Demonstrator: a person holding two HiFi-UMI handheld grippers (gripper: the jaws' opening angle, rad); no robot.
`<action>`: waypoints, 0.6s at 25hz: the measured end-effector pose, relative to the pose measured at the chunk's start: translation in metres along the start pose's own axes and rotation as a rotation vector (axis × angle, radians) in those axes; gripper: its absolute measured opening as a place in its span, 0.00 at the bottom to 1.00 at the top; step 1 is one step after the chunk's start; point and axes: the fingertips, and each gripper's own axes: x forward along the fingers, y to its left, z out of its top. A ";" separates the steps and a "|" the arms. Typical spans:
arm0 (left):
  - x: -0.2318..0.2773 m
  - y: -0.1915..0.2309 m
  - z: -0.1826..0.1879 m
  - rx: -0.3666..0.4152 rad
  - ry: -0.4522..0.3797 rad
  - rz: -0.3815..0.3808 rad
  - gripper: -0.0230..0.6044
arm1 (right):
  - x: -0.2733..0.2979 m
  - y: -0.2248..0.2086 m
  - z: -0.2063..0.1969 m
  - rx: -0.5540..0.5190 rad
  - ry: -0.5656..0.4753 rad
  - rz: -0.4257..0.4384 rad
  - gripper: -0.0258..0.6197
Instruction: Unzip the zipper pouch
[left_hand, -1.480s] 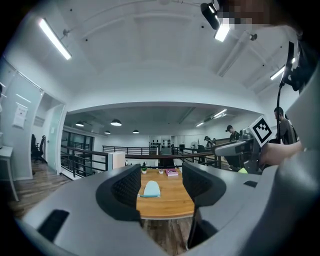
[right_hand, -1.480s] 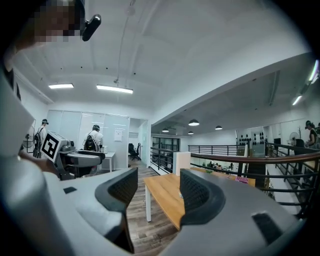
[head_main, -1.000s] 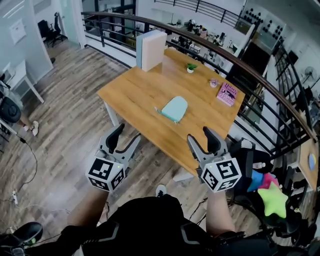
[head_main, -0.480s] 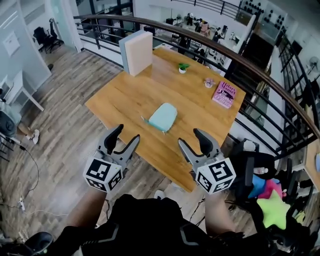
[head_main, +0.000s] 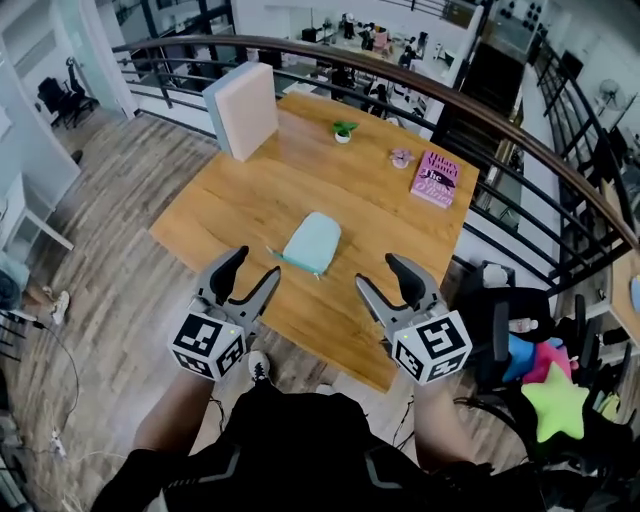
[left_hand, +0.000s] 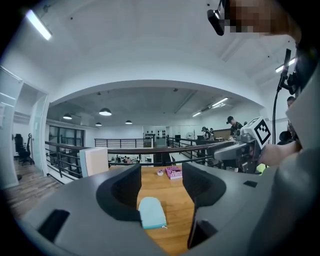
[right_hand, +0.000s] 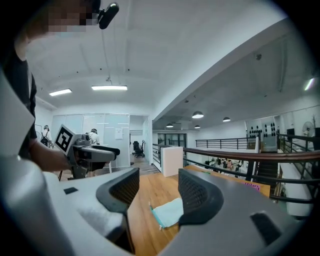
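A pale teal zipper pouch (head_main: 311, 243) lies flat near the front middle of a wooden table (head_main: 240, 205). It also shows between the jaws in the left gripper view as the pouch (left_hand: 152, 212), and in the right gripper view as the pouch (right_hand: 169, 211). My left gripper (head_main: 252, 272) is held open in the air short of the table's near edge, left of the pouch. My right gripper (head_main: 390, 278) is open too, to the pouch's right. Neither touches the pouch, and nothing is between either pair of jaws.
On the table stand a large pale pink and blue block (head_main: 243, 109) at the far left, a small potted plant (head_main: 343, 130), a small pink object (head_main: 402, 158) and a pink book (head_main: 434, 178). A dark railing (head_main: 520, 150) runs behind. A chair with bright toys (head_main: 545, 385) stands at right.
The view has shifted closer to the table, and the pouch now lies nearer to both grippers. Both grippers stay open and keep about the same pose.
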 end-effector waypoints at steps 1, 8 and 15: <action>0.004 0.006 0.000 -0.002 -0.006 -0.012 0.47 | 0.005 -0.001 0.000 -0.004 0.005 -0.015 0.43; 0.029 0.053 0.006 0.021 -0.043 -0.111 0.47 | 0.046 -0.002 0.001 0.024 0.033 -0.122 0.43; 0.043 0.095 -0.004 0.010 -0.039 -0.198 0.47 | 0.086 0.006 0.003 0.032 0.061 -0.195 0.43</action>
